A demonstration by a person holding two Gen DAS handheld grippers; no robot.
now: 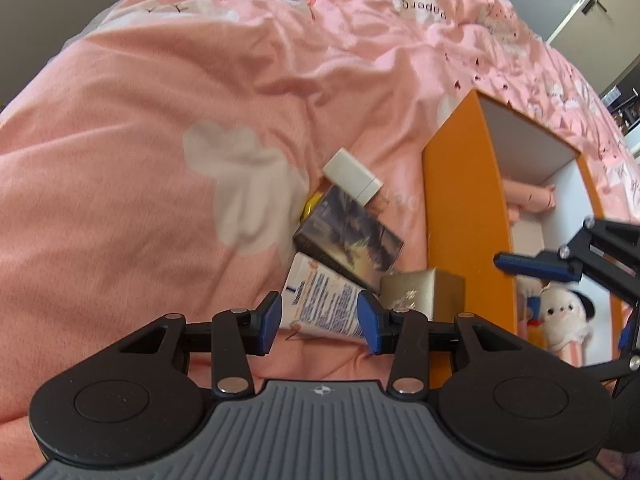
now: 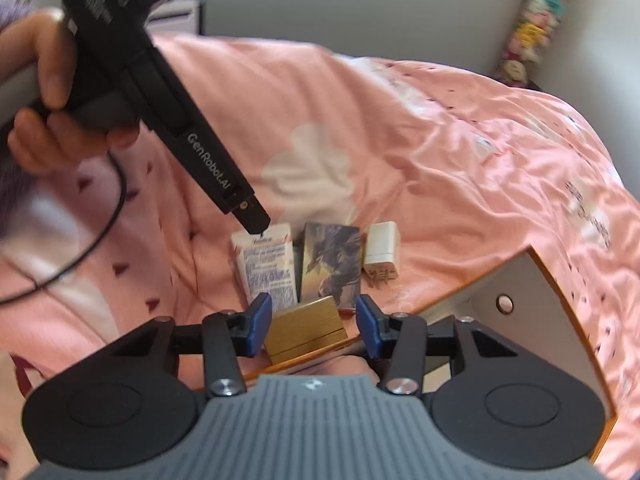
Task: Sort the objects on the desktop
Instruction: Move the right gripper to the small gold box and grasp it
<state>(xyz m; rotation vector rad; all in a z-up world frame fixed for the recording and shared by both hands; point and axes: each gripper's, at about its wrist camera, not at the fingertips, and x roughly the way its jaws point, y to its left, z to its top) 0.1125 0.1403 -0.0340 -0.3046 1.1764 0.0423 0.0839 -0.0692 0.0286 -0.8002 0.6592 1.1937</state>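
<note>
Parted around the white tube (image 1: 324, 304): left gripper (image 1: 320, 320), set to clamp. Spread either side of the gold box (image 2: 306, 330): right gripper (image 2: 314, 324), gripping nothing, beside the orange bin's rim (image 2: 532, 256), close for dropping.

Bed with creased pink patterned quilt (image 1: 160, 128) carries: white lotion tube (image 1: 320, 304), dark illustrated box (image 1: 348, 240), white plug charger (image 1: 352, 176), gold box (image 1: 424, 292) and orange-walled open box (image 1: 460, 208) (near the quilt's right edge).

Left gripper (image 1: 319, 322) fingers (image 1: 269, 320) spread around white tube (image 1: 324, 308) beside gold box (image 1: 424, 290).
</note>
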